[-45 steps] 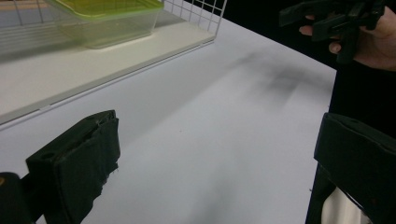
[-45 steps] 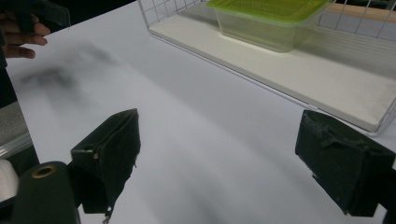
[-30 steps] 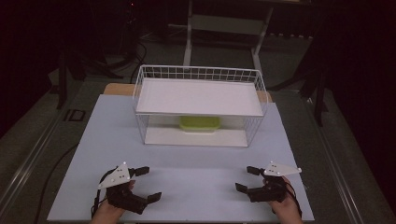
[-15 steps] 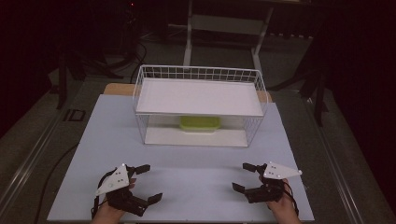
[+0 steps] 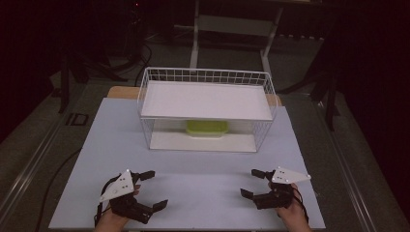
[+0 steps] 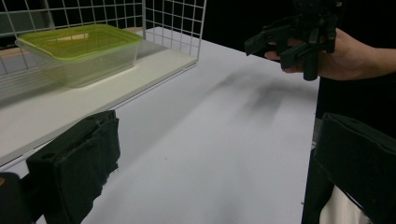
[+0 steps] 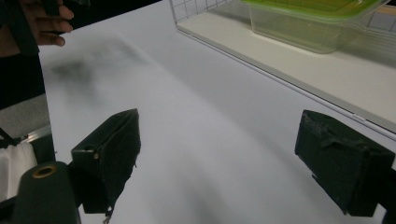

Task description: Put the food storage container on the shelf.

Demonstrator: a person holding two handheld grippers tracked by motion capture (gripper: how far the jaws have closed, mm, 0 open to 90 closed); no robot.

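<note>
Both hand-held grippers, left (image 5: pixel 153 189) and right (image 5: pixel 251 182), are hovering wide open and empty over the bench (image 5: pixel 203 193), facing the green-lidded box (image 5: pixel 207 128) ahead under the wire rack (image 5: pixel 205 77), likely staging a reach.

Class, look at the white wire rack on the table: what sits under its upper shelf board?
Under the upper shelf board of the wire rack sits a clear container with a green lid, resting on the lower board. The shelf covers its rear part in the high view.

dark lab, white table (image 5: pixel 193 179), metal stands (image 5: pixel 196 34)
</note>
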